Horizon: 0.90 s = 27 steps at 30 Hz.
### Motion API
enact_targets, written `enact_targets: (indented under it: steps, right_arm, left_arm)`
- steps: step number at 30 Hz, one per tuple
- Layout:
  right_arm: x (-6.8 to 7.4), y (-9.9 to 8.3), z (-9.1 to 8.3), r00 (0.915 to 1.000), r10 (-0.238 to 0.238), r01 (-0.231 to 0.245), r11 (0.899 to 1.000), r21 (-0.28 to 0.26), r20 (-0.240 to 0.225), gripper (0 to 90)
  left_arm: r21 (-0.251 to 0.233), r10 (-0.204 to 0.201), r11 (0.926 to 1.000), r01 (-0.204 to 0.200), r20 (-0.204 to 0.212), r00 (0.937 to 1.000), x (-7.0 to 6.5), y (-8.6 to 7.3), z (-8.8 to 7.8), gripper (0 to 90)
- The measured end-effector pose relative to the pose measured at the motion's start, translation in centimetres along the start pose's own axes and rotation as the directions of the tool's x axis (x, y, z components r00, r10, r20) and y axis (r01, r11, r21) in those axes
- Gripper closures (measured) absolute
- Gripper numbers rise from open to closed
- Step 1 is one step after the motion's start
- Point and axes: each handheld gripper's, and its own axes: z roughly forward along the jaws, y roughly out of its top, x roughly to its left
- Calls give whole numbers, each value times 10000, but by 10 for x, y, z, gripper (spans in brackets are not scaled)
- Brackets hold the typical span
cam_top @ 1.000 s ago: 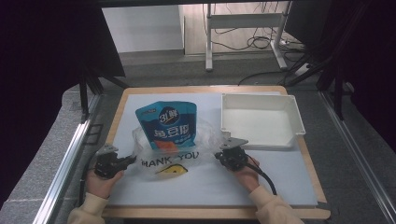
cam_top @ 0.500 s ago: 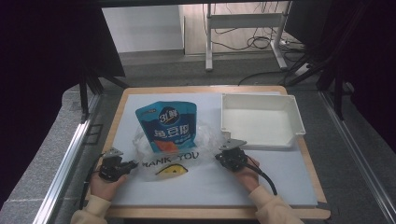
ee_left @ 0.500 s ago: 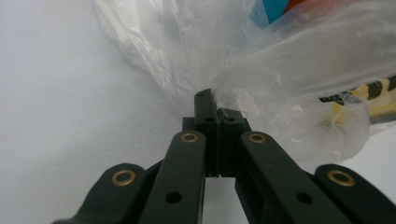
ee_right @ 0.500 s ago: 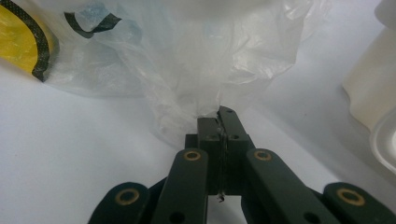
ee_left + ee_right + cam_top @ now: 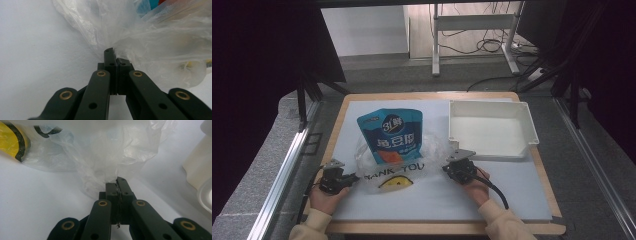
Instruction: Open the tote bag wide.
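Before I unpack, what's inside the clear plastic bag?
A blue pouch stands half inside the plastic bag; its lower part shows through the film. Anything behind it is hidden.

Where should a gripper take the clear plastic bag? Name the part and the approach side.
Take the plastic bag by its loose side edges, coming in low from the outside. The film bunches there, clear of the blue pouch. The left gripper and right gripper are pinched on those edges.
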Motion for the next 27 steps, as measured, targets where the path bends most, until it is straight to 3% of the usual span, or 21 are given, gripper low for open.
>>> enact_targets:
  steps: [13,16,22,23,25,27]
  right_arm:
    - [0,0,0,10000,-8,8,10000,-6,19,861]
    - [-1,-1,-2,10000,48,-48,10000,-7,6,797]
    - [1,-5,-26,9975,706,-698,9948,-743,85,525]
    - [1,-5,-26,9975,706,-698,9948,-743,85,525]
    - [4,-9,-39,9936,1128,-1132,9895,-901,-89,500]
    - [9,-12,-48,9923,1200,-1224,9874,-999,-297,537]
  left_arm:
    - [6,-1,10000,1,46,10000,1,0,0,898]
    - [9,8,10000,-8,67,10000,1,0,0,898]
    - [38,17,10000,-17,120,9999,2,1,0,897]
    - [38,17,10000,-17,120,9999,2,1,0,896]
    - [7,-11,10000,11,112,9999,1,0,0,896]
    - [10,-8,10000,8,112,9999,1,0,0,896]
